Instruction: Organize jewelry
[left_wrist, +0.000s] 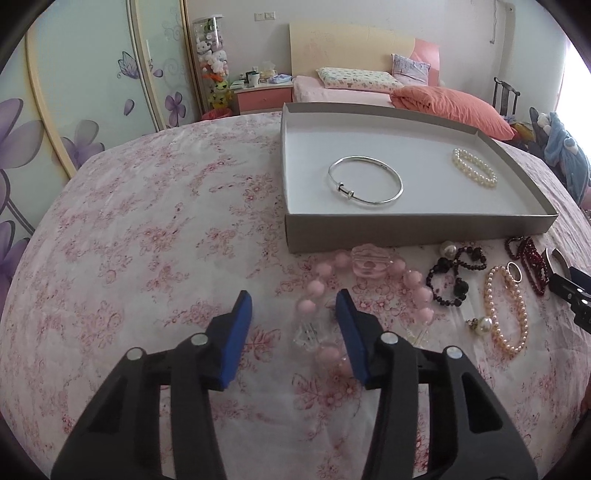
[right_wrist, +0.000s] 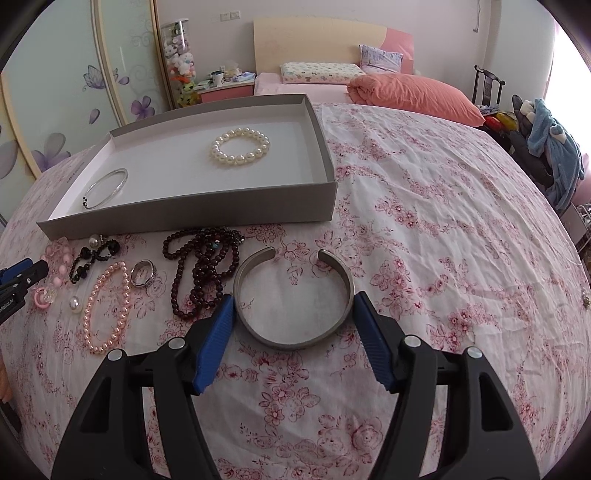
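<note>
Nearest in the left wrist view, the left gripper (left_wrist: 293, 308) is down over the flowered cloth (left_wrist: 140, 236), its blue pads part-way apart with a stretch of the pink bead bracelet (left_wrist: 369, 291) lying between them. The right pad sits right at the beads, the left pad stands clear of them, so no squeeze shows. That bracelet's clear pink charm lies at its far side, just short of the box.

Over in the right wrist view, the right gripper (right_wrist: 293, 314) hangs with its jaws wide, straddling the near curve of the silver cuff bangle (right_wrist: 291, 299). Neither pad touches the metal, and the cuff lies flat with its gap facing away.

Left of the cuff, there's the dark red bead necklace (right_wrist: 201, 269) in a loose heap. Then come a silver ring (right_wrist: 142, 273), a pink pearl bracelet (right_wrist: 105, 306), a black bead bracelet (right_wrist: 92, 258) and two loose pearl pieces, all just in front of the box.

Farther back sits the shallow grey box (right_wrist: 192, 206) with its white floor. Inside, the thin silver bangle (left_wrist: 365, 182) lies to the left and the white pearl bracelet (right_wrist: 240, 146) toward the far right, well apart.
</note>
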